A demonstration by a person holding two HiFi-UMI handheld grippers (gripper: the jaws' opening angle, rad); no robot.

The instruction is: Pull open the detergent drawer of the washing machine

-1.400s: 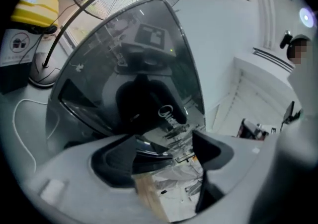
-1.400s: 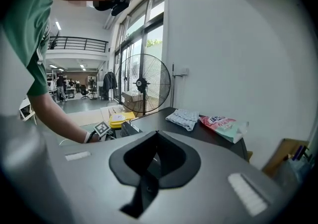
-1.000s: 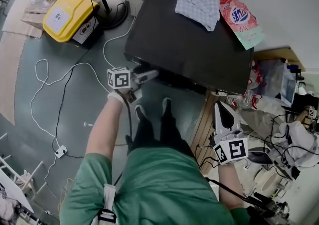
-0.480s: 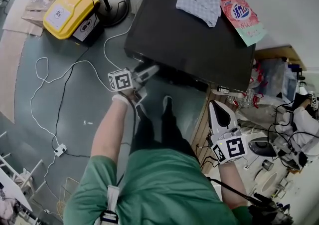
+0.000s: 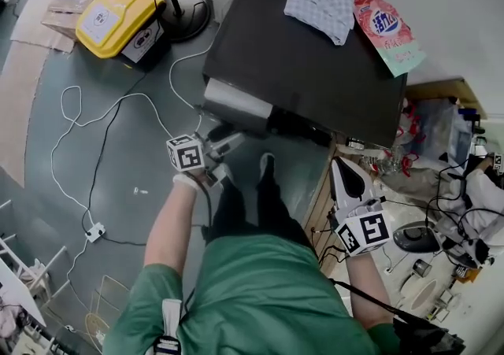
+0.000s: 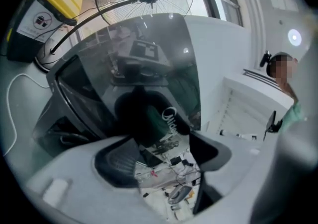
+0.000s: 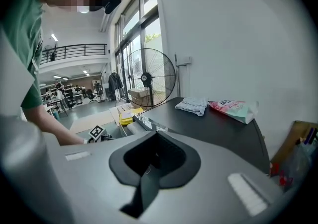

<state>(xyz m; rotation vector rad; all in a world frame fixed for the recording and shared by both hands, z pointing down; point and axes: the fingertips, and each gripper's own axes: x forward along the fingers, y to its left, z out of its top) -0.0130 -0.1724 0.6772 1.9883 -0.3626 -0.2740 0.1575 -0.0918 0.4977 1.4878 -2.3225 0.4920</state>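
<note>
The person in the green top (image 5: pixel 252 290) is standing at the bottom of the head view, with both arms reaching up the frame. Low on the right, the right gripper (image 5: pixel 345 168) is hanging off the near right corner of the washing machine (image 5: pixel 315 70), apart from it. Its jaws are lying clenched together with nothing between them. Left of centre, the left gripper (image 5: pixel 230 139) is pointing up and to the right at the machine's front, its marker cube (image 5: pixel 187 154) sitting above the gloved hand. Its jaws have just been closing. In the left gripper view the dark pads (image 6: pixel 115 161) are standing well apart, with a glossy, mirror-like strip filling the gap between them. This appears to be the front lip of the detergent drawer (image 5: pixel 236 100), and the pads seem to be grasping it, though the reflections are making the contact hard to read. The drawer is standing part-way out of the machine's front at its left end, showing its pale top just beyond the gripper's tips. Farther up, a checked cloth (image 5: pixel 321 1) and a pink and green detergent bag (image 5: pixel 391 27) are lying side by side on the black lid. On the grey floor to the left a white cable (image 5: pixel 79 109) is looping. At the upper left a yellow case (image 5: pixel 114 19) is sitting near the base of a fan (image 5: pixel 187 21).
</note>
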